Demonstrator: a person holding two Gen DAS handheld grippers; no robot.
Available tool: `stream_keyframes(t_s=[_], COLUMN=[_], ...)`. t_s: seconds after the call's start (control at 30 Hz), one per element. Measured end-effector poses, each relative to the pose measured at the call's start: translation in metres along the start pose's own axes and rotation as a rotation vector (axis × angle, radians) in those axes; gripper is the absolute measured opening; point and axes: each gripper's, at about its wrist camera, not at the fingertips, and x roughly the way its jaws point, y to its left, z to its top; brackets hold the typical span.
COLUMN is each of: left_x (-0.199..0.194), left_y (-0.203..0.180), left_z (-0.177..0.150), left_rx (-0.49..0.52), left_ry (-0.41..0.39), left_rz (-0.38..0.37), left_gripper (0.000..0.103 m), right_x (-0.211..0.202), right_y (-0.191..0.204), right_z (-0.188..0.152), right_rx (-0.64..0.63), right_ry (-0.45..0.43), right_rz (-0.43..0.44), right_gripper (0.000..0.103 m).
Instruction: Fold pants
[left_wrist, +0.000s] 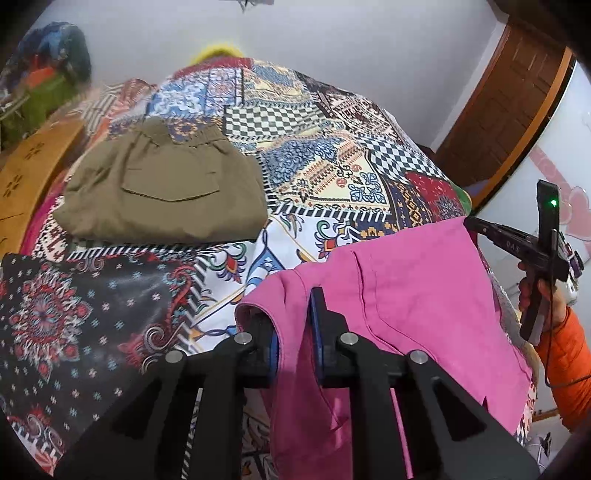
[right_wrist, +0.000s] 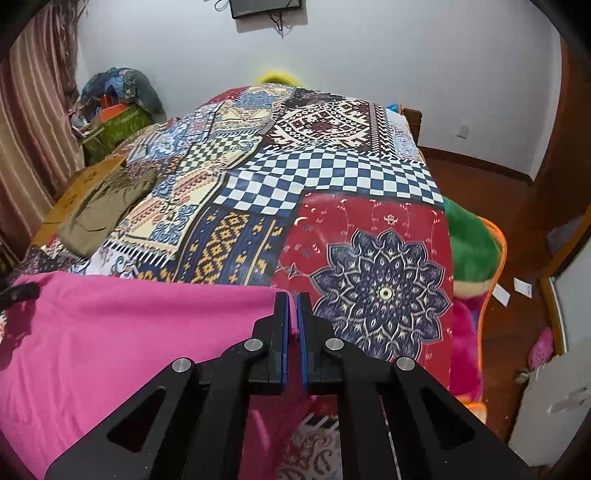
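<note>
Pink pants (left_wrist: 406, 280): near edge of patchwork bedspread (right_wrist: 332, 177)
Left gripper (left_wrist: 295, 332): clamped on pants
Right gripper (right_wrist: 292, 306): clamped on pants; marked "DAS"
Olive shorts (left_wrist: 166, 184): folded, far left

White walls (right_wrist: 369, 55), wooden floor (right_wrist: 517, 229), striped curtain (right_wrist: 33, 129), patchwork-covered bed (right_wrist: 332, 177).

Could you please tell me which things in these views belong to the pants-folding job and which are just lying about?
Part of the job:
pink pants
left gripper, shut on them
right gripper, shut on their edge
patchwork bedspread, the work surface

Lying about:
olive pants, already folded
cardboard box
green plush blanket
</note>
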Motion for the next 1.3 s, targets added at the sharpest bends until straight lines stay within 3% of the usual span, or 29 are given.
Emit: stream_keyframes(t_s=[0.2, 0.3, 0.43, 0.5, 0.6, 0.73, 0.97, 1.07, 1.2, 1.3], left_x=[0.002, -0.001, 0.003, 0.007, 0.010, 0.011, 0.020, 0.015, -0.010, -0.036], left_y=[0.003, -0.001, -0.004, -0.004, 0.001, 0.006, 0.008, 0.005, 0.000, 0.000], left_z=[0.001, 0.003, 0.003, 0.002, 0.002, 0.002, 0.003, 0.004, 0.009, 0.014], left_rx=[0.004, 0.030, 0.039, 0.033, 0.011, -0.003, 0.004, 0.022, 0.038, 0.035], left_ry=[0.019, 0.006, 0.012, 0.015, 0.020, 0.026, 0.042, 0.042, 0.006, -0.043], left_rz=[0.031, 0.045, 0.062, 0.068, 0.064, 0.066, 0.084, 0.101, 0.133, 0.181], left_gripper=[0.015, 0.016, 0.016, 0.016, 0.016, 0.017, 0.020, 0.026, 0.053, 0.057], right_x=[0.002, -0.020, -0.045, -0.046, -0.029, -0.001, 0.005, -0.012, -0.047, -0.072], right_y=[0.003, 0.006, 0.036, 0.058, 0.082, 0.075, 0.013, -0.005, -0.010, -0.001], right_z=[0.009, 0.010, 0.007, 0.004, -0.007, -0.023, -0.047, -0.050, -0.051, -0.051], right_rx=[0.006, 0.043, -0.003, -0.043, -0.096, -0.108, -0.043, 0.003, 0.024, 0.031], right_ry=[0.028, 0.001, -0.028, -0.007, 0.060, 0.138, 0.198, 0.186, 0.132, 0.091], right_rz=[-0.033, 0.033, 0.116, 0.183, 0.224, 0.165, -0.003, -0.020, -0.017, 0.011], right_gripper=[0.005, 0.007, 0.015, 0.021, 0.021, 0.021, 0.019, 0.019, 0.021, 0.021])
